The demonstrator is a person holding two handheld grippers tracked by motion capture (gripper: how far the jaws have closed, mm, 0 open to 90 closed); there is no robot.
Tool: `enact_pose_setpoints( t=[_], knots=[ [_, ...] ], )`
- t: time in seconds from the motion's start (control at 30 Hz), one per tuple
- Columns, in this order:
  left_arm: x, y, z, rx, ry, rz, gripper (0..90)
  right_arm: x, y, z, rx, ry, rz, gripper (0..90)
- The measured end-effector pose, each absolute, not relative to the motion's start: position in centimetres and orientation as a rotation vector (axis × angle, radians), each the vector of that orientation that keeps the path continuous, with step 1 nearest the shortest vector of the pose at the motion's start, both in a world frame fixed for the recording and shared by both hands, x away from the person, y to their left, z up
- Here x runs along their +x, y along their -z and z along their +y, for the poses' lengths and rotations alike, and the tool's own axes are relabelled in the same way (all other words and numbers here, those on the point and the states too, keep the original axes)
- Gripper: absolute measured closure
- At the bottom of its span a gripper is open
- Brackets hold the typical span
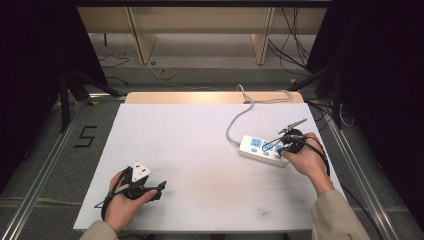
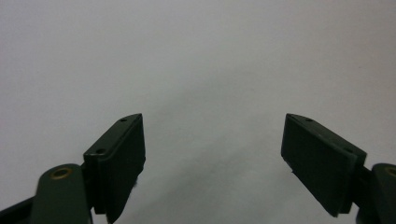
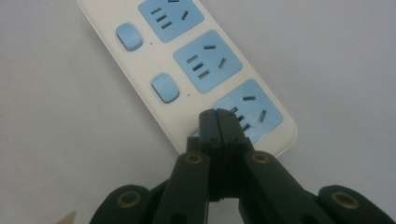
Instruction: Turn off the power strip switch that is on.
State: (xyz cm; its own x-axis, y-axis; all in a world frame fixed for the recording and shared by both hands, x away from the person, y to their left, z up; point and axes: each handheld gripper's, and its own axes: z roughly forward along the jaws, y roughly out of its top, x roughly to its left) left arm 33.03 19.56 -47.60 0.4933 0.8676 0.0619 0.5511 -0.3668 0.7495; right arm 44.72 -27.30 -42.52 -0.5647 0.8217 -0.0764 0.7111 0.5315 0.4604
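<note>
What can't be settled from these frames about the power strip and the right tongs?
- Third switch of the power strip: right gripper view, the shut right tongs cover it; pressed or merely touched, unclear.
- Switch positions, on or off: high view, too small.
- Where the strip's cable ends: high view, it runs off the table's far edge.
- Left tongs: open, nothing between them.
</note>
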Motion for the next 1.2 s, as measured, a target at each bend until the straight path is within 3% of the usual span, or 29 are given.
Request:
enact_pose_setpoints(
  t=[1.2],
  knots=[
    [33.00, 47.62, 19.55, 2.061, -0.603, 1.161, 21.6, 45.11, 43.30, -26.78, 1.281, -0.502, 2.511, 90.0]
  ],
)
